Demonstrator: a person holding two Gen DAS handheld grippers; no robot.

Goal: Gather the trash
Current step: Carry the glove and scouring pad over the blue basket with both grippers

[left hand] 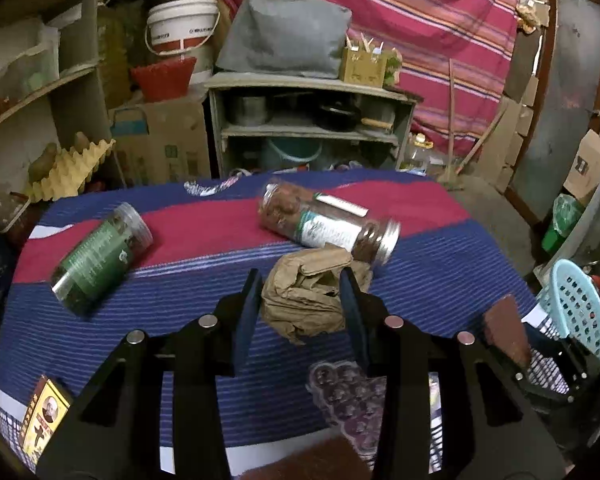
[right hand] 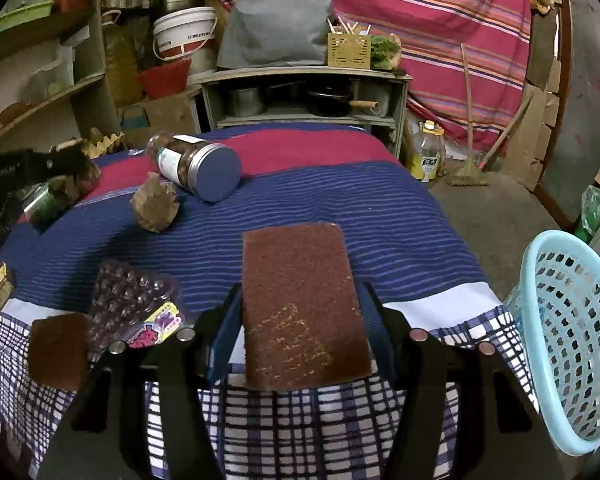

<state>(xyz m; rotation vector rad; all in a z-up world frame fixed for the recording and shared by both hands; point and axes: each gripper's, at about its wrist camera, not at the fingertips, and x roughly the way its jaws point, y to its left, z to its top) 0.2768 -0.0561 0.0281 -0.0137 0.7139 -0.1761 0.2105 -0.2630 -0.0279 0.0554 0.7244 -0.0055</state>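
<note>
A crumpled brown paper wad (left hand: pixel 306 294) sits clamped between the two pads of the left hand-held gripper (left hand: pixel 304 300), lifted a little off the striped cloth (left hand: pixel 204 280) that covers the bench; in the right wrist view the same wad (right hand: pixel 155 208) shows at about ten o'clock, apart from the cloth with its shadow under it. Just beyond the wad, at one o'clock from it, a clear jar with a silver lid (left hand: pixel 328 226) lies on its side, full of brown contents. Well apart at nine o'clock lies a second jar with a green label (left hand: pixel 100 258), also on its side. The right hand-held gripper (right hand: pixel 300 320) is clamped on a brown scouring pad (right hand: pixel 302 308), which stands flat between its pads and reaches forward over the cloth. At eight o'clock from it rest an empty clear blister tray (right hand: pixel 130 298) and another brown pad (right hand: pixel 58 350) on the checked edge of the cloth. A pale blue plastic basket (right hand: pixel 568 340) stands beside the bench at three o'clock.
</note>
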